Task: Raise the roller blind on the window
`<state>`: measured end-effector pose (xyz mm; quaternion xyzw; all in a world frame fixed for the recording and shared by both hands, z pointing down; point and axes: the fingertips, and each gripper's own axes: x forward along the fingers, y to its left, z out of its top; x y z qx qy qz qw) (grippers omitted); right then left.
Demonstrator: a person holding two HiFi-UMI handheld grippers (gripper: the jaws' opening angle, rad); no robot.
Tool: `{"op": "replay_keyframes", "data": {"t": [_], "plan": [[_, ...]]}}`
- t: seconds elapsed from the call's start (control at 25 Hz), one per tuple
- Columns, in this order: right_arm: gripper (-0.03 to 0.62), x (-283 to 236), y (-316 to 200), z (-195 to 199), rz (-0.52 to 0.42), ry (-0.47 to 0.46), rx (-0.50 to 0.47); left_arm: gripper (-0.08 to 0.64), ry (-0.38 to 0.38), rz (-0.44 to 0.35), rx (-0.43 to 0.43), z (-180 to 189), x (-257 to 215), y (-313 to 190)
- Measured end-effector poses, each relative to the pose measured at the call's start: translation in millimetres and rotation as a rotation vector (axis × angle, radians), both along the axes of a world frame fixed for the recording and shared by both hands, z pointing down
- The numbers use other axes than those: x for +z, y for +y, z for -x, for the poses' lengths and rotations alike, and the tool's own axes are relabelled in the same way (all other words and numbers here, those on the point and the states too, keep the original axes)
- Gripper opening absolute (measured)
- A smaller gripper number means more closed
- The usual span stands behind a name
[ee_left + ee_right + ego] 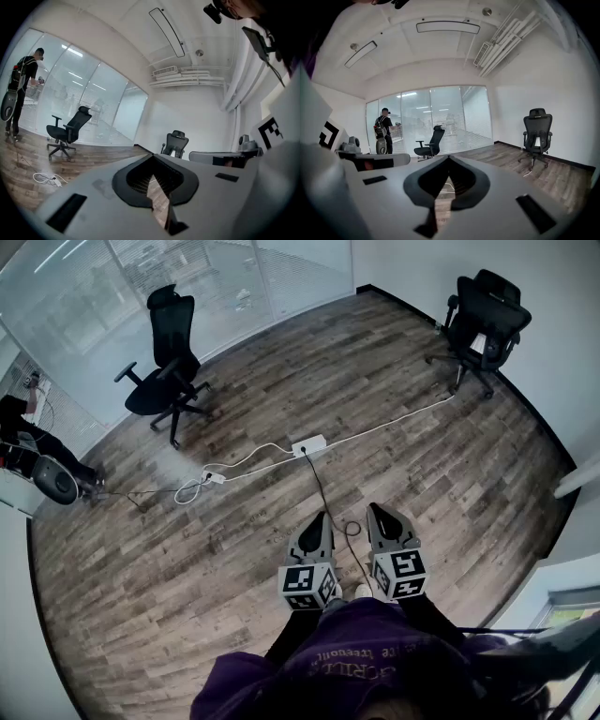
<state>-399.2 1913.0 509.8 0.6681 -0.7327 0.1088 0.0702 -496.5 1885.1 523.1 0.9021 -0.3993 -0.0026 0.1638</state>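
The left tool (pixel 322 517) and right tool (pixel 377 510), both pressed together and empty, hang side by side, probably waiting to start.

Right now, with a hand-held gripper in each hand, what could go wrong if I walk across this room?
1. Tripping: a black cable runs from the power strip toward you, and white cables cross the floor.
2. The wheeled office chair could roll if bumped.
3. Another person stands by the glass wall; keep clear.
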Motion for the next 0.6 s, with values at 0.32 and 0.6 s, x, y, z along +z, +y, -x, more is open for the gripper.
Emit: {"op": "replay_keyframes", "data": {"t": [0.32,0.6], "plan": [[-0.002,-0.3,-11.5,7.3,0.005,0.005,-0.006,0.0,-0.001,-0.002,-0.007,6.8,1.2,-11.3],[-0.002,-0.5,-20.2,12.6,-0.009,0.004,0.031,0.0,0.0,-0.001,-0.003,17.2,1.4,-19.6]]}}
